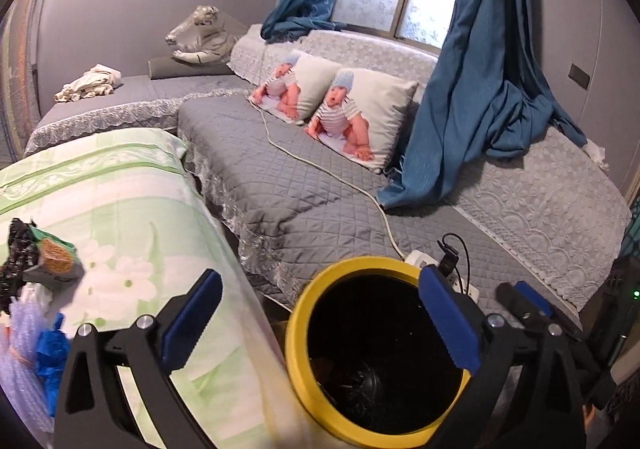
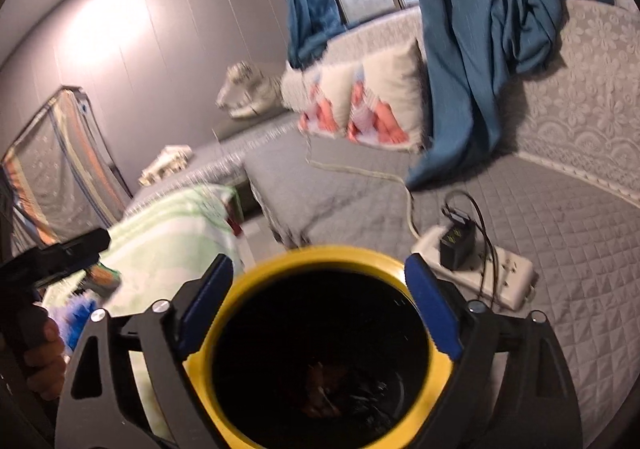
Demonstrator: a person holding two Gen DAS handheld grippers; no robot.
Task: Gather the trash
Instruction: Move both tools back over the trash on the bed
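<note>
Blue-padded fingers of the left gripper (image 1: 320,323) stand spread wide with nothing between the pads; through the gap shows the yellow-rimmed bin (image 1: 298,333), its dark mouth facing up, some crumpled dark scraps lying at the bottom; the bin stands low beside the green floral cloth (image 1: 132,209) on one side and the grey quilted sofa (image 1: 280,185) on the other. On the cloth, to the far left, lies the trash pile (image 1: 34,269): a black crinkled wrapper, a green-and-brown packet, pale bubble wrap and a blue plastic bag (image 1: 50,357) bunched close together, well apart from the left gripper's fingers. Beyond the bin's far rim sits a white power strip (image 1: 424,259) with a black charger plugged in, its white cable (image 1: 320,169) trailing across the sofa toward two baby-print cushions (image 1: 356,117); blue curtains (image 1: 472,89) drape over the backrest, and a white tiger plush (image 1: 200,35) rests at the far end.

From the right wrist, the right gripper (image 2: 320,319) also stands spread, gripping nothing, its pads lying either side of the bin's (image 2: 436,361) rim in the view; whether they touch the rim cannot be told through the blur. The same power strip (image 2: 504,277) lies just right of the bin; at the left edge the other gripper's black body appears above the cloth (image 2: 168,237), with part of a hand (image 2: 44,353) around its handle.
</note>
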